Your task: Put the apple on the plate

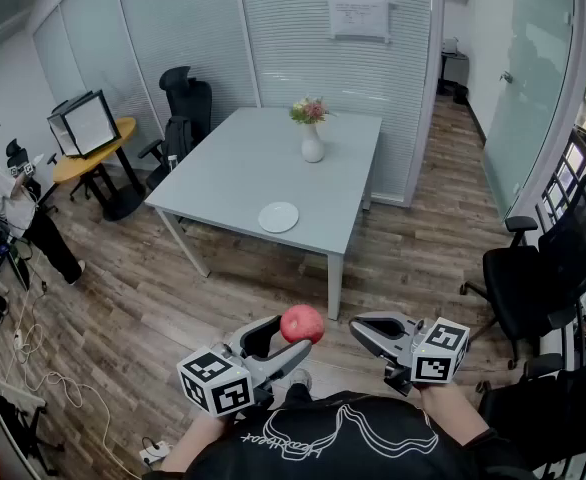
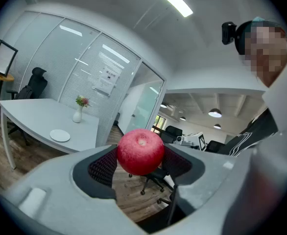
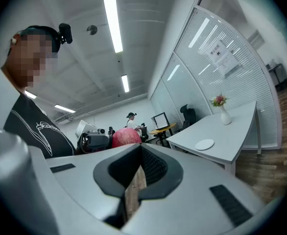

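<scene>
A red apple [image 1: 302, 323] sits between the jaws of my left gripper [image 1: 291, 336], which is shut on it and held in the air in front of my chest. In the left gripper view the apple [image 2: 140, 151] fills the gap between the dark pads. My right gripper [image 1: 365, 330] hangs beside it, to the apple's right, its jaws together with nothing in them. From the right gripper view the apple [image 3: 125, 137] shows just past the jaw tips. The white plate [image 1: 278, 217] lies bare near the front edge of the grey table [image 1: 223, 173], well ahead of both grippers.
A white vase of flowers [image 1: 312, 140] stands behind the plate on the table. Black office chairs stand at the right [image 1: 528, 278] and behind the table's left end [image 1: 185, 108]. A person [image 1: 8, 213] stands at the far left by a round yellow table [image 1: 88, 158]. Cables [image 1: 43, 378] lie on the wooden floor.
</scene>
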The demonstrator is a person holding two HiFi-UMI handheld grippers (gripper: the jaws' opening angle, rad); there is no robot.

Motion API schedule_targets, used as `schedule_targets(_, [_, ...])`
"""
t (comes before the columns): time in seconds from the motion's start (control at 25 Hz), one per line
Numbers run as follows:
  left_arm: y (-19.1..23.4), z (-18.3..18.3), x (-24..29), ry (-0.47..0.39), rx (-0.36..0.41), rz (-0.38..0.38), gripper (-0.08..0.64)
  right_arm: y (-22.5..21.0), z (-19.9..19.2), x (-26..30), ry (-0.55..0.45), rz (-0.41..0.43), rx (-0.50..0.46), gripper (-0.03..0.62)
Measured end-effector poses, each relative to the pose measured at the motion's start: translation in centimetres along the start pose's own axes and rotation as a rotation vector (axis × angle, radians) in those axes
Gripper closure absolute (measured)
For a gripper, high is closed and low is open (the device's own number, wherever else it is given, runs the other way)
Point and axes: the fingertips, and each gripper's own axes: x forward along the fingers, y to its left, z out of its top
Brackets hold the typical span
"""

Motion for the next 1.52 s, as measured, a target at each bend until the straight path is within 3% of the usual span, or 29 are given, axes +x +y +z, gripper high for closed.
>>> schedule_targets(0.32, [-0.5,-0.3,0.9,0.001,0.005,-0.009,0.252,0.1,-0.2,-0.5,-0.012,0.003,0.003,0.584])
schedule_targets(0.84, [2.8,0.5,3.4,0.008,-0.021,-0.084,0.252,-3.9,0.7,1.1,-0.026,-0.104,0.034,0.583])
schedule_targets(1.12, [8.6,2.3,3.9,0.021,-0.045,-0.092,0.252,-7.0,0.7,5.9,-0.007,-0.129,0.071,0.583])
schedule_targets(1.52, [20.2,7.2,4.6,0.057,-0.06,-0.112,0.252,-13.0,3.3,16.3,-0.021,-0.161,0.109,0.583])
